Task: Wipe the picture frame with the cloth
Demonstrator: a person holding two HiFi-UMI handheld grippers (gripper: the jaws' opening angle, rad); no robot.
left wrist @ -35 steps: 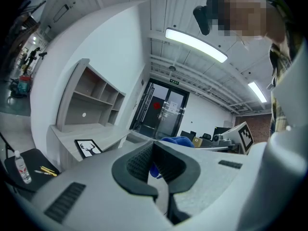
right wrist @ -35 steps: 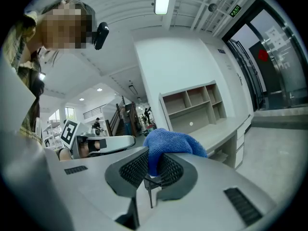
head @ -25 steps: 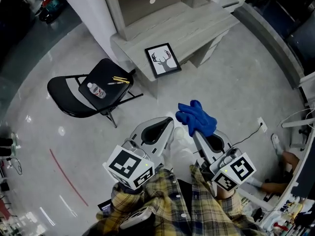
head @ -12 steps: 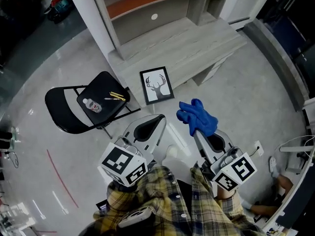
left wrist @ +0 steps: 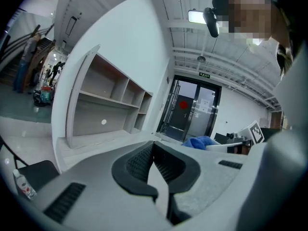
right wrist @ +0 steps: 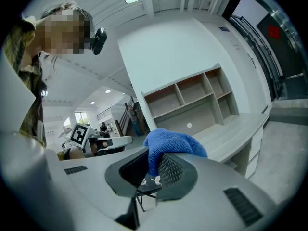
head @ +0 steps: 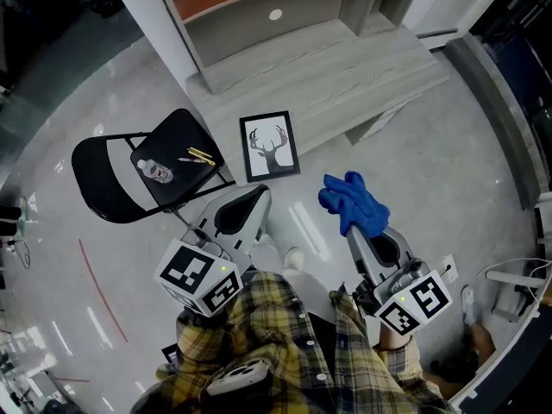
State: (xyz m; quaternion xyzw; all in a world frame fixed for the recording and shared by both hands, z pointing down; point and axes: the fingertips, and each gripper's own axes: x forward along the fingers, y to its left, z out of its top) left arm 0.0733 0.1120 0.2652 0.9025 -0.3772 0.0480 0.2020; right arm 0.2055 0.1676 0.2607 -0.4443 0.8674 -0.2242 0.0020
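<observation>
My right hand-held gripper clamps the blue cloth. My left hand-held gripper is closed and empty. The picture frame lies on the surface, just ahead of the left one and touching neither.

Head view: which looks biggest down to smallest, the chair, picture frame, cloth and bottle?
1. chair
2. picture frame and cloth look about alike; the cloth is nearer the camera
3. bottle
</observation>
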